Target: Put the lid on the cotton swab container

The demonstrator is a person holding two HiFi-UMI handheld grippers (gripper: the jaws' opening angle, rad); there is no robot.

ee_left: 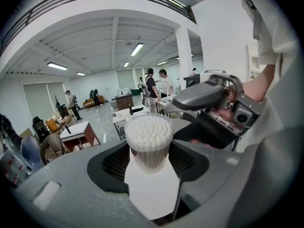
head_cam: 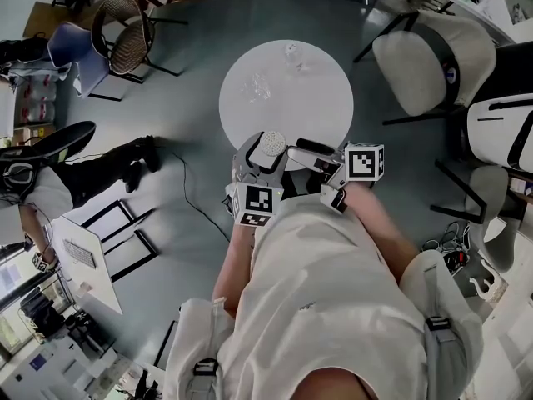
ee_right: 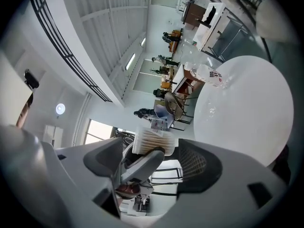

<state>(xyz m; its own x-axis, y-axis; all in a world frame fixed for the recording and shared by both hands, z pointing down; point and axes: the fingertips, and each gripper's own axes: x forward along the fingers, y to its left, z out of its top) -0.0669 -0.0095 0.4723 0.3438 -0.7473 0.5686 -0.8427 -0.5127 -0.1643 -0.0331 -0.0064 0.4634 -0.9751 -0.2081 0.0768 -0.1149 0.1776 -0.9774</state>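
Preparation is being done: the uncapped cotton swab container (ee_left: pixel 148 139) is being clamped by the left gripper (ee_left: pixel 149 161). At three o'clock, the right gripper (ee_right: pixel 157 163) is being held with jaws apart, empty. Next, a lid is probably being called for from the table (head_cam: pixel 321 102) at twelve o'clock.

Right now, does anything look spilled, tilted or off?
Nothing stands out. The cotton swab container sits upright in the left gripper, full and uncovered, nothing spilled. The right gripper is open beside it.

My container (ee_left: pixel 149 141) is a clear round tub packed with white swabs, its top open. It stands upright, clamped in my left gripper (ee_left: pixel 151 170). Whether the small clear thing (head_cam: pixel 256 86) farther off is the lid, I cannot tell.
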